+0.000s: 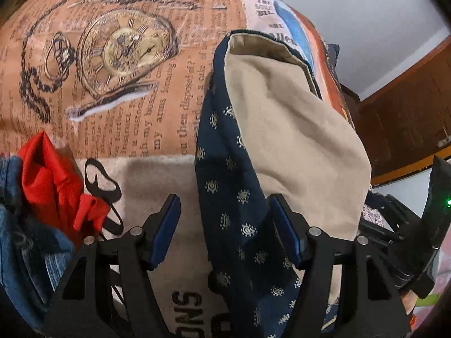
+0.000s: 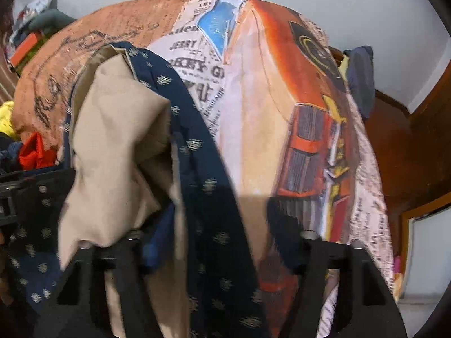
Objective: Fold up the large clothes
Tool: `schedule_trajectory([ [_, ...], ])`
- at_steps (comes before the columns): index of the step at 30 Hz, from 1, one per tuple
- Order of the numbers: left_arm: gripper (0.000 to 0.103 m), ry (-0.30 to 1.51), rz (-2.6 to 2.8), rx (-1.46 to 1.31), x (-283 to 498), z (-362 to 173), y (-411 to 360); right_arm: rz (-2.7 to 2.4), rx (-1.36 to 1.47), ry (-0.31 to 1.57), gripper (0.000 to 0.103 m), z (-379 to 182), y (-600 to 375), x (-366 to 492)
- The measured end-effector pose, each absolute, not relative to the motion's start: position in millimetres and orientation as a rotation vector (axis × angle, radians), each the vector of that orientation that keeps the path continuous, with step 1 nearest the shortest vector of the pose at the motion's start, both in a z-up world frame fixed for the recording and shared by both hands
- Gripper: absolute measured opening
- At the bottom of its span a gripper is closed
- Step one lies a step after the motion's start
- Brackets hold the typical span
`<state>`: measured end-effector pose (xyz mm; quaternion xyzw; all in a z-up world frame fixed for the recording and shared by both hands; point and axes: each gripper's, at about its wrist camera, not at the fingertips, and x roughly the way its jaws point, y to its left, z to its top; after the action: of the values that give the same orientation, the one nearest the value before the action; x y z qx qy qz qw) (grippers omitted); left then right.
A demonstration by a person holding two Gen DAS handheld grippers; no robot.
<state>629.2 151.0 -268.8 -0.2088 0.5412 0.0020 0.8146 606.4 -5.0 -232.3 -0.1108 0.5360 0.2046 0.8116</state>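
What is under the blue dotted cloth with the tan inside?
The navy patterned garment lies on a printed bedsheet showing a pocket watch and newspaper text. What the sheet covers is hidden.

The garment (image 1: 296, 129) is soft matt cloth, navy with small pale woven-looking motifs outside and plain beige inside. Beneath it, the printed bedspread (image 1: 118, 90) looks like coarse matt fabric. The left gripper (image 1: 225, 225) has matt black plastic fingers (image 1: 166, 228) with blue pads and small metal pins; the far-right cabinet (image 1: 408, 112) is glossy brown wood.

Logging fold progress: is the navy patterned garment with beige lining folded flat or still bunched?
Still bunched. The navy patterned garment with beige lining lies rumpled in a loose heap on the printed bedspread, lining out, edges unaligned.
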Motion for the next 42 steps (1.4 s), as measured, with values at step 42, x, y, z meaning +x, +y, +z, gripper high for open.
schedule_trajectory([
  [42,0.009,1.1,-0.22,-0.048,382.6,-207.2,93.8,0.65,-0.13,1.108,0.01,-168.6,-93.8,358.9],
])
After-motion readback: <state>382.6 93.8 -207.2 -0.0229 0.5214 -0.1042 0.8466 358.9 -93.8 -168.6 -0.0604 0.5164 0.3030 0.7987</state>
